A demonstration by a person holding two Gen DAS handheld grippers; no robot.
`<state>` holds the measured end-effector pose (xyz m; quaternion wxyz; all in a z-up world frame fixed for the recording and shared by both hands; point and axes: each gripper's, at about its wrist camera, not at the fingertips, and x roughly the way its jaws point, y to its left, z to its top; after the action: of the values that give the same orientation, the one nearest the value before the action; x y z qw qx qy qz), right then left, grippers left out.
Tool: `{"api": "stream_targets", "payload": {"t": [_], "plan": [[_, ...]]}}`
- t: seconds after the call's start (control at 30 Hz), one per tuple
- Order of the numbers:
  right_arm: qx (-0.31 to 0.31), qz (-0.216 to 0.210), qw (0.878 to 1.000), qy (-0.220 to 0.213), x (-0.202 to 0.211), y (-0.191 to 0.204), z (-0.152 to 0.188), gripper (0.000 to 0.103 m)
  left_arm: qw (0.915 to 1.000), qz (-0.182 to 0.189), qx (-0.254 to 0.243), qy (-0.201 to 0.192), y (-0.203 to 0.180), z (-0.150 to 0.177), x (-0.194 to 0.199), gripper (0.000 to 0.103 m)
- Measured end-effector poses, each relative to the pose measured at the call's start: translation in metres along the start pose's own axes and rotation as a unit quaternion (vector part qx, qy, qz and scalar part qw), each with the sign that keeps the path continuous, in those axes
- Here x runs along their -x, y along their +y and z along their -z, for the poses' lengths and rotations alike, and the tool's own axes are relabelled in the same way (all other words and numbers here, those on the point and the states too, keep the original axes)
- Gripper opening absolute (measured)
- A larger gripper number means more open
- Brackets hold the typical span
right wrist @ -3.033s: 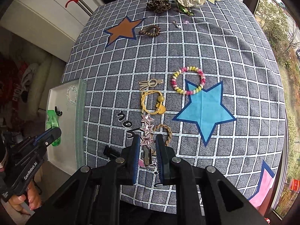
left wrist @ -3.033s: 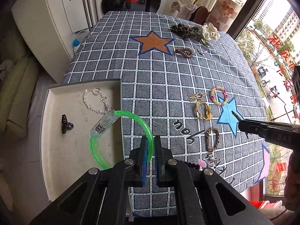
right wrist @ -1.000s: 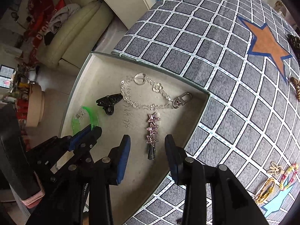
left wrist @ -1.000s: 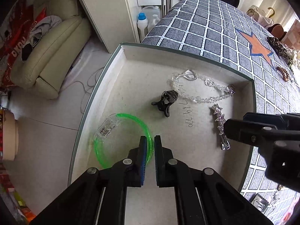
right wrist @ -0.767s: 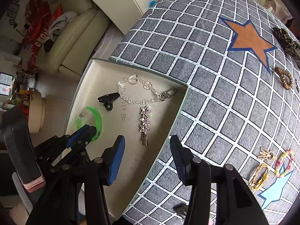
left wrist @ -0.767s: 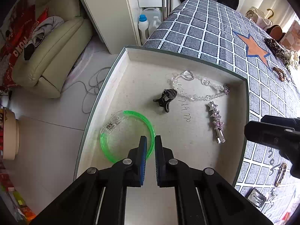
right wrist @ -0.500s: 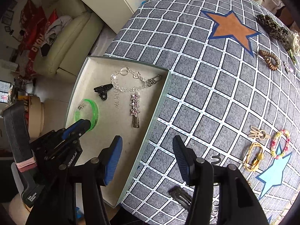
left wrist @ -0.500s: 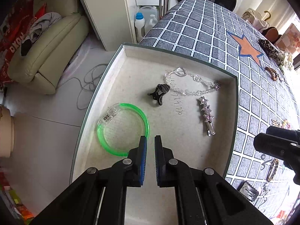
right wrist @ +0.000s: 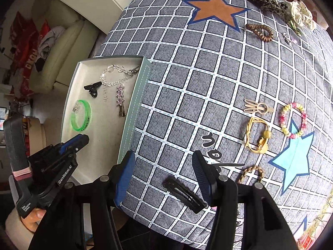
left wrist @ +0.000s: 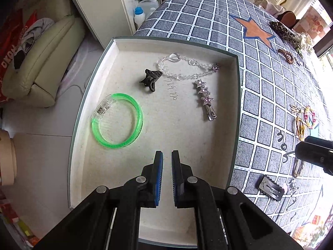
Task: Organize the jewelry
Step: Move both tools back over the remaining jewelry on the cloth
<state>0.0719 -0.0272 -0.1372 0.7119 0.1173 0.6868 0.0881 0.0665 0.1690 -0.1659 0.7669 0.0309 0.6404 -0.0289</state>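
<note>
The open box (left wrist: pixel 237 104) (right wrist: pixel 133 108) at the table's left edge holds a green bangle (left wrist: pixel 117 120) (right wrist: pixel 81 115), a black claw clip (left wrist: pixel 150 79), a clear bead chain (left wrist: pixel 187 70) and a star hair clip (left wrist: pixel 205 99) (right wrist: pixel 120 100). My left gripper (left wrist: pixel 167 162) (right wrist: pixel 83 139) hovers over the box's near part, jaws nearly shut with a narrow gap, holding nothing. My right gripper (right wrist: pixel 163 162) is open wide above the tablecloth, right of the box. A dark snap clip (right wrist: pixel 183 193) (left wrist: pixel 270 188) lies between its fingers.
On the checked tablecloth (right wrist: pixel 208 73) lie a cream rabbit clip (right wrist: pixel 257 107), a yellow hair tie (right wrist: pixel 257 135), a pastel bead bracelet (right wrist: pixel 293 119), a braided ring (right wrist: pixel 250 173), a brown coil tie (right wrist: pixel 260 32) and scrunchies (right wrist: pixel 264 0) at the far side. A sofa (left wrist: pixel 37 68) stands left.
My left gripper has let go of the green bangle and drawn back; the bangle lies in the box. My right gripper left the star clip in the box and moved right, opening wider.
</note>
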Motion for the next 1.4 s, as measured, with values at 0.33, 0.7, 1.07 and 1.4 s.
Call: {"api": "stream_targets", "payload": {"t": [0.33,0.7,1.07,1.4], "plan": [[-0.051,0.004,0.999,-0.014,0.019,-0.044,0.027,0.082,0.998,-0.005,-0.062,-0.012,-0.041,0.0,0.02,0.103],[-0.142,-0.009,0.99,-0.024,0.032,-0.103,0.069,0.088,0.9866,0.004,-0.16,-0.032,-0.101,-0.002,0.037,0.103],[-0.208,0.032,0.978,-0.001,0.033,-0.142,0.1,0.088,0.9773,0.03,-0.209,-0.018,-0.135,-0.006,0.031,0.103],[-0.187,0.092,0.978,0.002,0.035,-0.165,0.081,0.088,0.9821,0.035,-0.183,0.026,-0.168,-0.02,0.003,0.103]]}}
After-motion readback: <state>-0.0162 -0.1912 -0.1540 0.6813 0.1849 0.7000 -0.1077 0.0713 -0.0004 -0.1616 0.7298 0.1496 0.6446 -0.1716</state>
